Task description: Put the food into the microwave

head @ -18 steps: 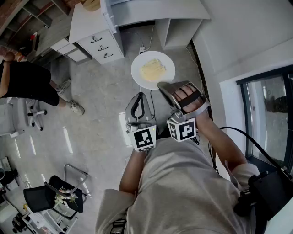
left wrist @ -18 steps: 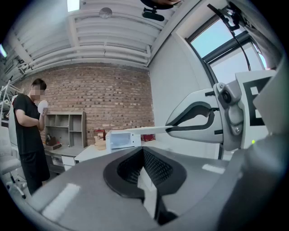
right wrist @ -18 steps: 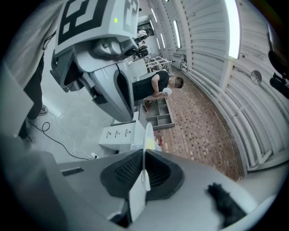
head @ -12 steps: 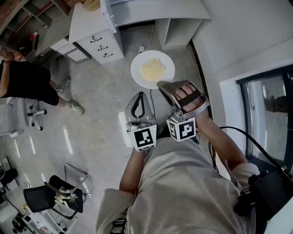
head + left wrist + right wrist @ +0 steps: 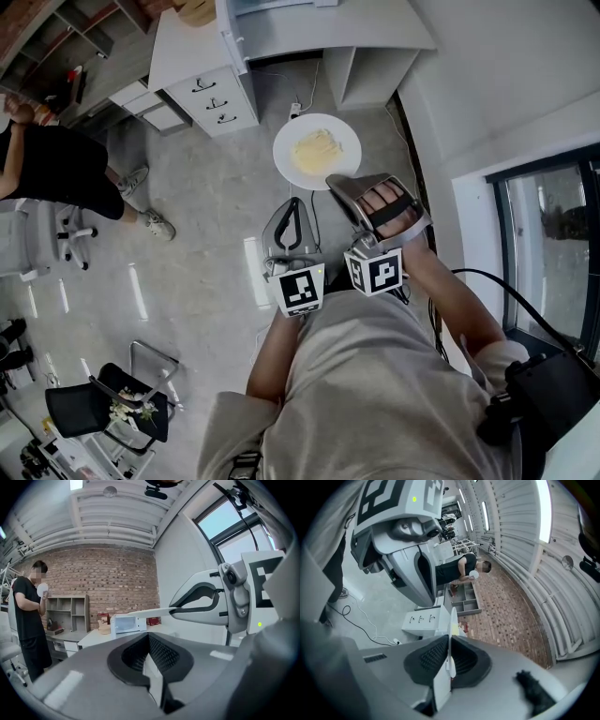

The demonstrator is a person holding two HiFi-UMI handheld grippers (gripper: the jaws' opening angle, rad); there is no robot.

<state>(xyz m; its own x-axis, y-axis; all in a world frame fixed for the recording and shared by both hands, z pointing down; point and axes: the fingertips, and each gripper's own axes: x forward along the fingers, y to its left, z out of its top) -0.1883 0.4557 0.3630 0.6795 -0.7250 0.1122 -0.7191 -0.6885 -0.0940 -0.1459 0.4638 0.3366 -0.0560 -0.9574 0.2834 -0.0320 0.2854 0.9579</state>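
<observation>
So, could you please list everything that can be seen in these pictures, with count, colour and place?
plate: one, white, held by its edge above the floor
food: one heap, pale yellow, on the plate
microwave: one, white, on the desk near the brick wall
desk: one, white, ahead
drawer unit: one, white, three drawers, at the desk
office chair: one, black, on the floor at lower left
bystander: one, black clothes, at left
left gripper: one, grey, jaws together, empty
right gripper: one, grey, shut on the plate's edge
</observation>
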